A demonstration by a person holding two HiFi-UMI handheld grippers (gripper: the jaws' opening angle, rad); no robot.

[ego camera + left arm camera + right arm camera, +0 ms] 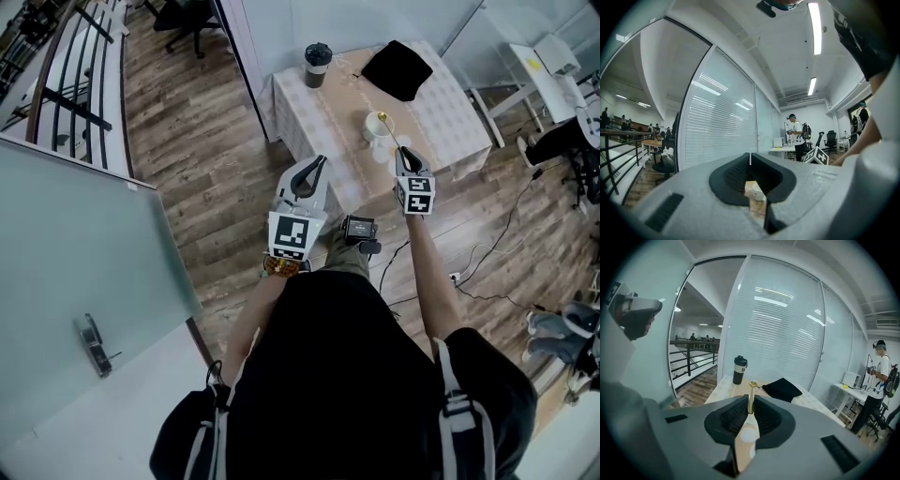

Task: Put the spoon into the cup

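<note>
Head view: a table [309, 117] carries a white cup [376, 133], a dark tumbler [318, 64] and a black pouch [397, 68].
Spoon [392, 131]: gold, lifted off the table and held by its handle end. From above, its bowl overlaps the cup's rim; its height over the cup cannot be told.
Spoon axis: in line with the right gripper's jaws, bowl pointing away from the person. In the right gripper view the spoon [751, 401] rises from the jaw tips, bowl uppermost.
Right gripper [404, 155]: jaws pinching the spoon handle [750, 398].
Left gripper [319, 165]: jaws pressed together [750, 159], nothing between them. It is at the table's near edge, left of the cup [758, 191].
</note>
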